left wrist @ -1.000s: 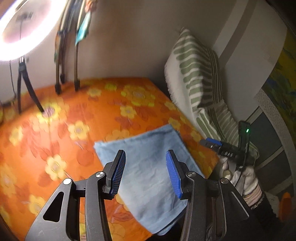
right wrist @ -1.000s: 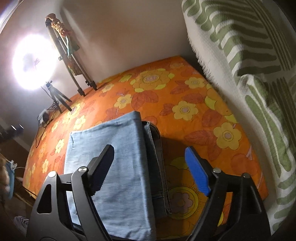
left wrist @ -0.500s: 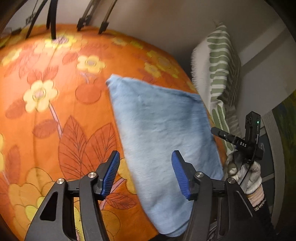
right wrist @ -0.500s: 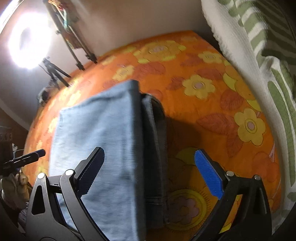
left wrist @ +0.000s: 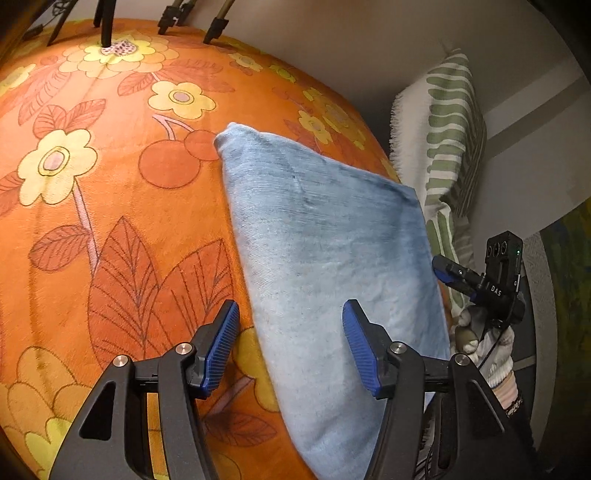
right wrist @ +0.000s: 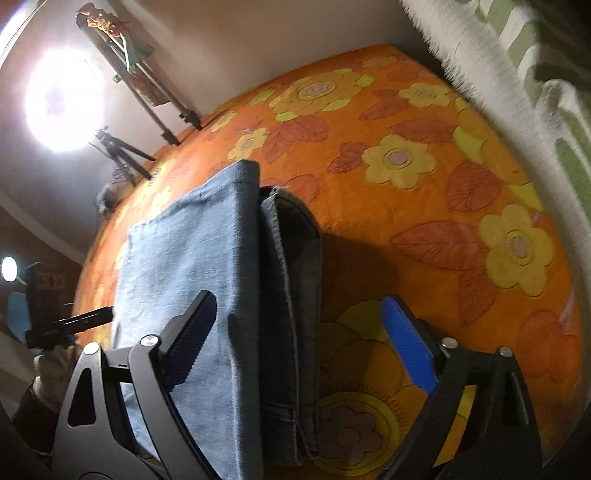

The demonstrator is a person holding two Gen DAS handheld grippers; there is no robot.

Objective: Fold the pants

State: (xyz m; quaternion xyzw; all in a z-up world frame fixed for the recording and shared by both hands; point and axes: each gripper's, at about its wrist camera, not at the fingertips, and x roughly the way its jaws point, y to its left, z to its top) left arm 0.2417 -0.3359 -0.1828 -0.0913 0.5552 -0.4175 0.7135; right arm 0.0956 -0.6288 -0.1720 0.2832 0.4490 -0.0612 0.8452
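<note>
The light blue denim pants lie folded into a flat rectangle on the orange flowered bedspread. My left gripper is open and empty, low over the near left edge of the fold. In the right wrist view the pants show stacked layers, with a darker seamed edge on their right side. My right gripper is open wide and empty, straddling that edge. The right gripper also shows at the far right of the left wrist view, beyond the pants.
A green-striped white pillow leans on the wall at the bed's right side. Tripod legs stand at the far edge of the bed. A ring light and tripods stand by the wall.
My left gripper has tilted down and come closer to the bedspread and the pants' left edge. My right gripper has opened wider and lowered toward the pants' right edge.
</note>
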